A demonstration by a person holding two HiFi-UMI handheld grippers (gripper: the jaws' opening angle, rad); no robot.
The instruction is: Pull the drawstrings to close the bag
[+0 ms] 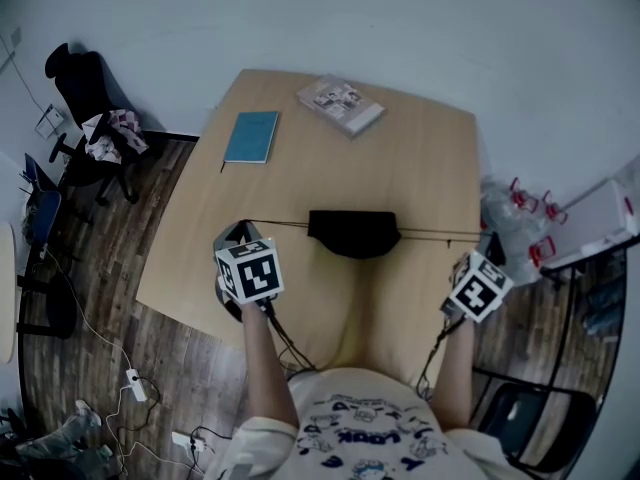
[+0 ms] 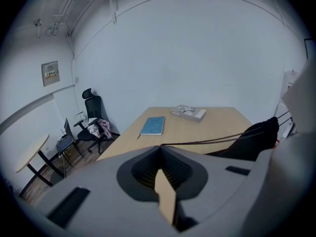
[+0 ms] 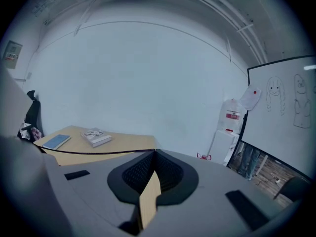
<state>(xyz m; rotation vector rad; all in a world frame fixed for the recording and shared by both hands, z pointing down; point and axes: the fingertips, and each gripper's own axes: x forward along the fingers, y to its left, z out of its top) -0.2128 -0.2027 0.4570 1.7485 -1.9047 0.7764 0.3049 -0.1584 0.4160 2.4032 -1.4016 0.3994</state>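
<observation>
Black cloth bag (image 1: 353,231) sits mid-table (image 1: 420,138) in the head view, a cord running taut to each side. In the left gripper view, the left gripper (image 2: 160,147) is pinched tight on the left cord (image 2: 207,141). In the right gripper view, the right gripper (image 3: 154,152) likewise clamps the right cord (image 3: 98,152). The pull seems nearly done; next probably a last outward tug, hands kept level.

left gripper (image 2: 159,147): jaws were pressed together on the left drawstring (image 2: 207,141) | right gripper (image 3: 154,152): jaws were pressed together on the right drawstring (image 3: 98,152) | left forearm (image 1: 262,353), right forearm (image 1: 455,368): were held forward, spread wide apart
</observation>
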